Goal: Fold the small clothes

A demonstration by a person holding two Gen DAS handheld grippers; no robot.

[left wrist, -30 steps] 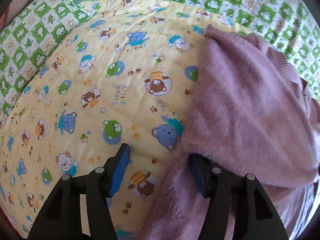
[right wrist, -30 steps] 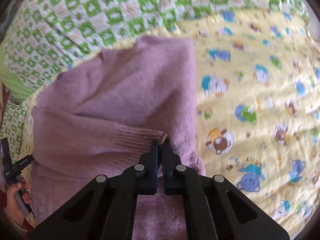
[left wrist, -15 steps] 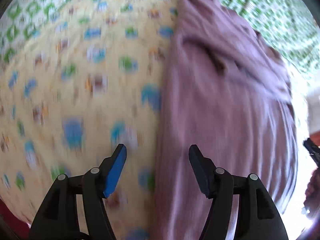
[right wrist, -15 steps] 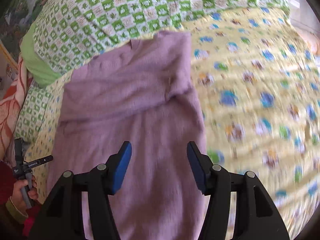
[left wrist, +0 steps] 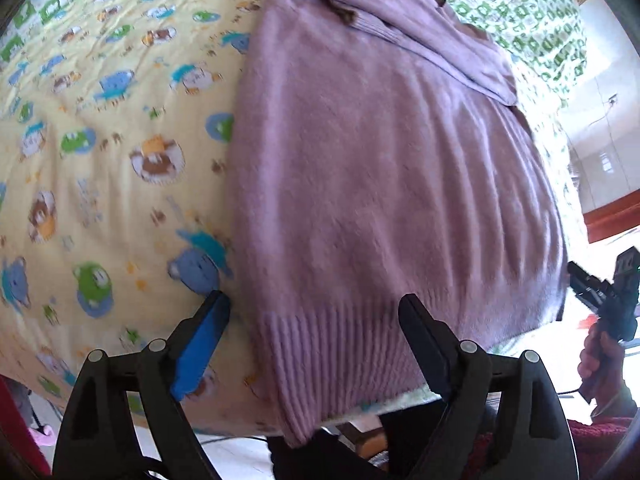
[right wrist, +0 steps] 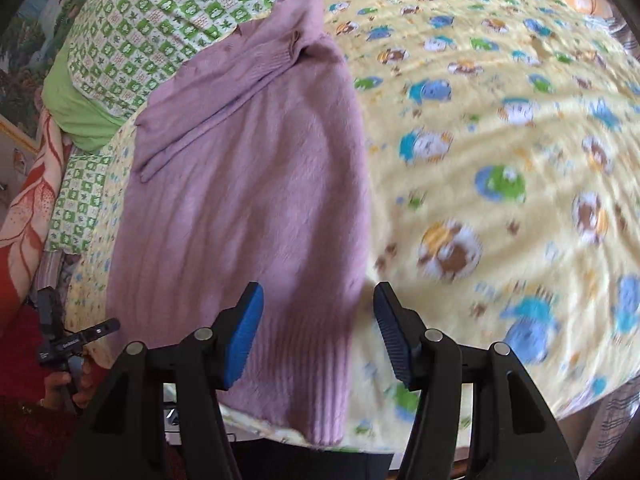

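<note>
Bed, covered by a yellow quilted cotton bedspread printed with cartoon bears [left wrist: 120,128]. It carries the whole work. Its near edge falls away just below both tools. Risk: anything dragged toward that edge slides off.

Green-and-white checked cotton cover [right wrist: 160,20], far end of the bed. The top of the garment lies on it. Risk: low; a second fold carried up onto this uneven seam would sit crooked.

Mauve fuzzy knitted sweater [right wrist: 248,184], the task's thing. It lies lengthwise on the bedspread, narrowed into a long panel, with a sleeve laid across its upper part. The ribbed hem [left wrist: 332,356] hangs over the near bed edge. Risks: the overhang could pull the piece down when lifted at one corner only; the loose sleeve could slip out of the fold if the hem is swung up fast; the soft knit could bunch if too thick a pinch is taken.

Left hand-held gripper [left wrist: 312,320]: its jaws have just been opening and stand wide apart, straddling the hem's left corner, holding nothing. Risk: closing here may catch the bedspread along with the knit.

Right hand-held gripper [right wrist: 318,320]: about half open, empty, astride the hem's right edge, having just been opening. Risk: uneven bite against the left one, giving a skewed fold.
</note>
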